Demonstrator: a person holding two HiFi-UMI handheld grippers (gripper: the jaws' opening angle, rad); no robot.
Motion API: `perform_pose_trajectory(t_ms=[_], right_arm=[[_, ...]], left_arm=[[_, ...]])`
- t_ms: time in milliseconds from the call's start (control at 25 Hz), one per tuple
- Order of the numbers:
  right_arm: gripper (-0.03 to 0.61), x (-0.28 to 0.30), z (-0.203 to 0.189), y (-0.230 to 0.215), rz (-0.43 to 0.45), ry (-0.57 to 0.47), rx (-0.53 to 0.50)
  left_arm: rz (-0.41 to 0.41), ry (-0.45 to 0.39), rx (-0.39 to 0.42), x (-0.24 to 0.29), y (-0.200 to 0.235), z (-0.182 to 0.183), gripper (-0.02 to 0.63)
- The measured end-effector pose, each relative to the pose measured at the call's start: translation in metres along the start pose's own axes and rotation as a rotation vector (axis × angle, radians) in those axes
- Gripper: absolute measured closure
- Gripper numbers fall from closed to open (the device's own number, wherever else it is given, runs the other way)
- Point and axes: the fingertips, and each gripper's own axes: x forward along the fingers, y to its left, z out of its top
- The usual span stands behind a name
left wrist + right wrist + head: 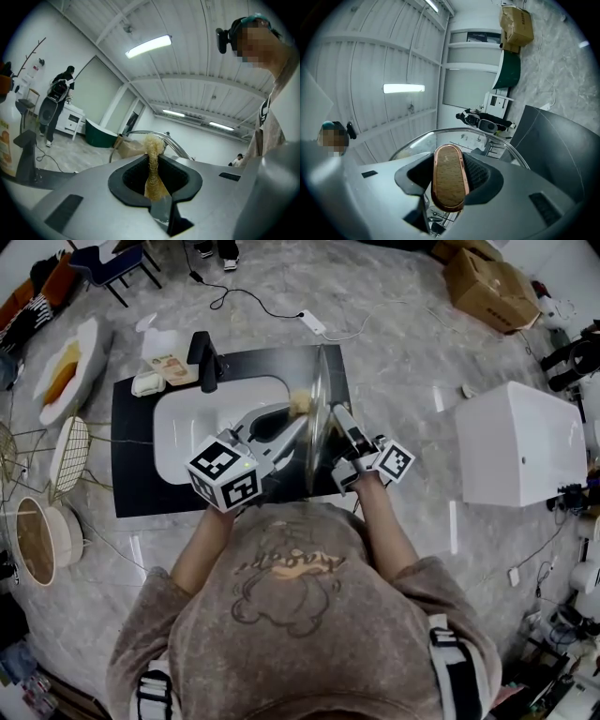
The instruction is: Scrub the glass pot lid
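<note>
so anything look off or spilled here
Nothing stands out. The lid stands on edge over the sink, as scrubbing needs: the right gripper grips its knob, and the left gripper holds a scrubber at the glass. No spill or crack shows.

Lid (319, 427) on edge between left gripper (294, 414) and right gripper (339, 418), over counter (131, 486) just right of sink (187, 442)

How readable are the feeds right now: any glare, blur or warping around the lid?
Head view: sharp, evenly lit, glass lid edge-on with sheen. Left gripper view: heavy fisheye bending, ceiling lamp blown out, scrubber crisp. Right gripper view: same bending, lid handle sharp, pale reflection on the glass.
</note>
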Motion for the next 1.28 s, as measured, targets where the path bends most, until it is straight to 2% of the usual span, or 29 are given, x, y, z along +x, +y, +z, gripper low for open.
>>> perform_pose_trajectory(t_ms=[200, 640, 1000, 1280], right_arm=[[0.403, 0.004, -0.007, 0.0, 0.009, 0.006, 0.021], [0.403, 0.009, -0.019, 0.011, 0.043, 0.05, 0.064], [0.403, 0.01, -0.023, 0.015, 0.05, 0.088, 0.059], [0.405, 0.011, -0.027, 0.017, 0.049, 0.097, 0.08]], left_arm=[[-0.025, -0.016, -0.037, -0.002, 0.002, 0.001, 0.55], [0.029, -0.055, -0.046, 0.012, 0.027, 0.015, 0.551], [0.094, -0.038, -0.032, 0.027, 0.056, 0.014, 0.551], [0.137, 0.001, 0.023, 0.038, 0.076, 0.007, 0.551]])
